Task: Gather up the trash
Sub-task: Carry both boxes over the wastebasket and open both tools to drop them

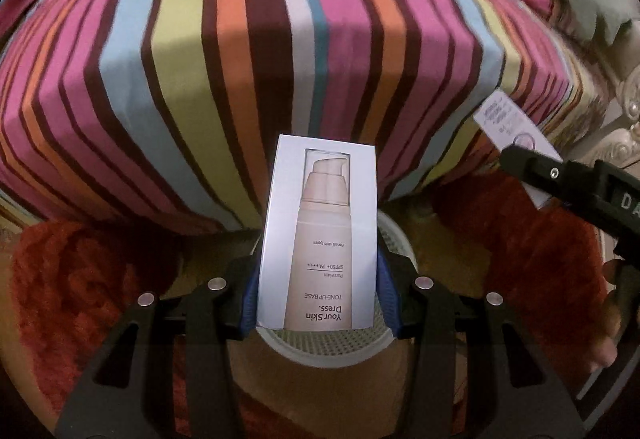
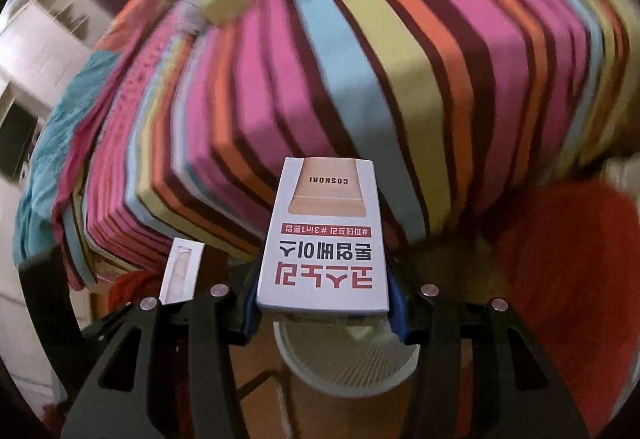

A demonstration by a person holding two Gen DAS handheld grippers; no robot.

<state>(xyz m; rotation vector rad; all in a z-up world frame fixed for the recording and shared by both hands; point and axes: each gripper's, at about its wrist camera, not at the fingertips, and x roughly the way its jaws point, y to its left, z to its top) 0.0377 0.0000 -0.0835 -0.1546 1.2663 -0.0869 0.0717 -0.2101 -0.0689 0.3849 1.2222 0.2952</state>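
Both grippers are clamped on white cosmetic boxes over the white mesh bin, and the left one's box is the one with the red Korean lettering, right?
Not quite. The red Korean lettering is on the right gripper's box, as the right wrist view shows. The left gripper holds the pump-bottle box. Both are over the white mesh bin.

My left gripper (image 1: 318, 291) clamps a white cosmetics box (image 1: 320, 235) between blue pads (image 1: 386, 291); a white mesh bin (image 1: 320, 345) sits directly beneath; striped bedding (image 1: 280, 59) fills the background; the right gripper (image 1: 532, 163) holds another box (image 1: 510, 123) at the right edge.
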